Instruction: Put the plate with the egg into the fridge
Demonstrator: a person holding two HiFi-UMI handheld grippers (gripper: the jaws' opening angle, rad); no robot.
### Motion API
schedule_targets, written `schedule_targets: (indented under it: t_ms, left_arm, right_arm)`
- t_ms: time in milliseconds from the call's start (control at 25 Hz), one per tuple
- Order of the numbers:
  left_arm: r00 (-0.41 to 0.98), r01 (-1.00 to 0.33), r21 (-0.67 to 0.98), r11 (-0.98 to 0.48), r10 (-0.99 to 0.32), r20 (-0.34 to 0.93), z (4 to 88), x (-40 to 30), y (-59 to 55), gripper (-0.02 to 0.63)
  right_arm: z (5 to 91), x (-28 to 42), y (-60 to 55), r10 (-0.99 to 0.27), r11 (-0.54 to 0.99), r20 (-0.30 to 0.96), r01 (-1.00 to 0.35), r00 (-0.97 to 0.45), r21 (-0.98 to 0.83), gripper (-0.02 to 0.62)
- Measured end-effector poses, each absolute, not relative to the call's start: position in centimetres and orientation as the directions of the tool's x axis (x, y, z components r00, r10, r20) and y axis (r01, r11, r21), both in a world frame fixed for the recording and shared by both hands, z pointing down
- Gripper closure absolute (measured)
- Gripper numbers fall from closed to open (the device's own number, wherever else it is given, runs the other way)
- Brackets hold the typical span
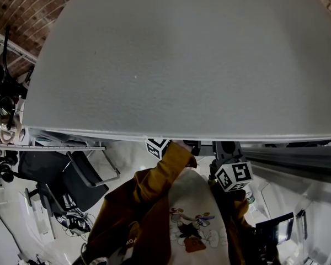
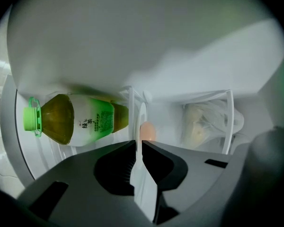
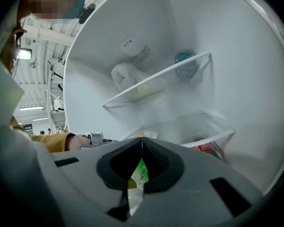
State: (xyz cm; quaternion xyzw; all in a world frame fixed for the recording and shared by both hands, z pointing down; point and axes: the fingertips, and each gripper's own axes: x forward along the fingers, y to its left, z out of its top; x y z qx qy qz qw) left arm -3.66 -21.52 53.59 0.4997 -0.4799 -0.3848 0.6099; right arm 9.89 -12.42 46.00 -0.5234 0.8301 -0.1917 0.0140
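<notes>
Jaws first: my left gripper [image 2: 141, 143] is clamped on the rim of the plate [image 2: 142, 117], seen edge-on inside the fridge [image 2: 132, 41], just right of the green tea bottle [image 2: 80, 119]. My right gripper [image 3: 142, 140] is pinched closed, nothing visible in it. Beyond, right of the bottle, sits the egg [image 2: 148, 131]. I judge any tilt at set-down could roll it off, or the rim could knock the bottle. Farther right lies a white bag [image 2: 206, 122].

1. Bottle [image 2: 75, 122]: the white and green label carries dark Chinese characters, 绿茶, set in a column. The smaller print beside them is too fine to read.
2. Red packet [image 3: 207, 149]: it bears white print, which is illegible.
</notes>
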Motion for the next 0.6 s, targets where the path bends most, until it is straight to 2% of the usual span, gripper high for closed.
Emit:
schedule_targets:
  t_ms: [200, 600]
  left_arm:
    - [0.253, -0.014, 0.982, 0.19, -0.949, 0.188, 53.36, -3.42, -21.73, 0.525]
    - [0.268, -0.033, 0.981, 0.193, -0.944, 0.195, 53.2, -3.27, -20.81, 0.503]
  right_arm:
    - [46.01, 10.04, -12.37, -0.877, 0.374, 0.177, -0.866, -0.447, -0.332, 0.589]
    - [45.99, 10.26, -11.73, -0.883, 0.364, 0.177, -0.873, -0.435, -0.326, 0.589]
